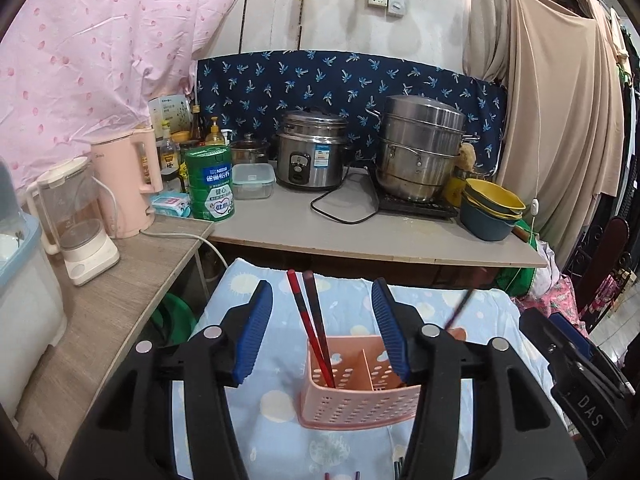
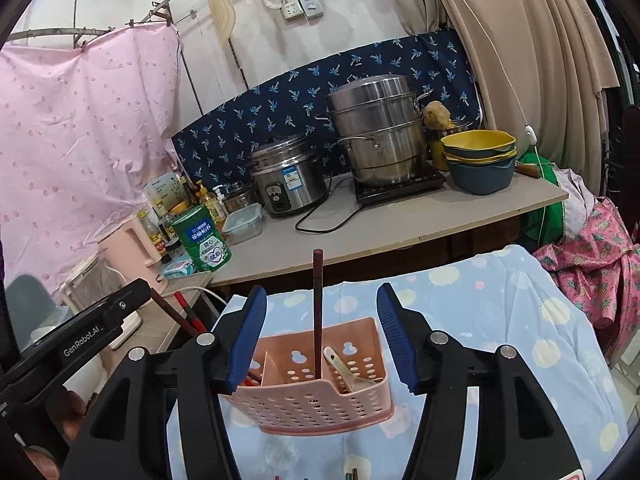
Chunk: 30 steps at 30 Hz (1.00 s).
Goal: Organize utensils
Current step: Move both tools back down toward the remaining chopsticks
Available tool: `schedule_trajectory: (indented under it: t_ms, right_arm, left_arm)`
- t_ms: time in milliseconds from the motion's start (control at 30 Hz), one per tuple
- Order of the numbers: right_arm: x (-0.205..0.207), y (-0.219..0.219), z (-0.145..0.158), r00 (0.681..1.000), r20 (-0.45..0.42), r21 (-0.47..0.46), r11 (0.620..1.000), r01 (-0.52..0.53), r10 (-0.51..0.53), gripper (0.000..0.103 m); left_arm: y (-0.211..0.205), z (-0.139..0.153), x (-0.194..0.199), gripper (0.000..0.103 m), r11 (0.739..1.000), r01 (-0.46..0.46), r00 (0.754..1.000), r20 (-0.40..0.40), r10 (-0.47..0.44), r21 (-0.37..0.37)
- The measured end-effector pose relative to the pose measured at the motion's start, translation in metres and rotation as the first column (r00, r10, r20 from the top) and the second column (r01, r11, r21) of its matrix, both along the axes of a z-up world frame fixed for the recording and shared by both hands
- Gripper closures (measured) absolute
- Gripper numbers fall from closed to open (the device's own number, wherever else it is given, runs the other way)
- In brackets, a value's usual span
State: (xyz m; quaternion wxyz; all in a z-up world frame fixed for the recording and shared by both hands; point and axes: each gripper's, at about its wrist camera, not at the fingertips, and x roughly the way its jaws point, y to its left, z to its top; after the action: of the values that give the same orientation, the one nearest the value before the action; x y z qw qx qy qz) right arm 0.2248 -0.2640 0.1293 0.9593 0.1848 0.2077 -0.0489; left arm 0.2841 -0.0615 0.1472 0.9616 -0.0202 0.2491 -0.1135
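The left claw (image 1: 322,330) gapes wide above a pink basket (image 1: 360,392) on the blue cloth (image 1: 272,360); two red chopsticks (image 1: 310,320) lean in its left compartment.

Pink perforated basket (image 1: 356,396), red-black chopsticks (image 1: 310,320), blue dotted cloth (image 2: 500,312), blue-padded claws

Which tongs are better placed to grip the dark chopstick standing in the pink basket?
Probably the right tongs: the dark chopstick in the pink perforated plastic basket stands between their open fingers.
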Motion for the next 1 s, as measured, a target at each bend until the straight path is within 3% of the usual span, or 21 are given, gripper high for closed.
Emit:
schedule_trajectory:
  t_ms: [400,700,1000]
  right_arm:
    - [-0.068,0.008,0.0,1.0,0.0,0.011,1.0,-0.008,0.008,0.044]
    - [-0.134,0.019,-0.047,0.992,-0.121,-0.019,1.0,-0.023,0.02,0.044]
    - [-0.176,0.027,-0.108,0.96,-0.275,0.005,0.999,-0.045,0.045,0.044]
  left_arm:
    - [0.014,-0.005,-0.056,0.052,1.0,0.016,1.0,-0.011,-0.016,0.017]
    - [0.026,-0.046,-0.106,0.052,0.999,0.038,0.994,-0.105,-0.035,0.03]
    - [0.03,-0.1,-0.147,0.052,0.995,0.071,0.973,-0.223,-0.053,0.071]
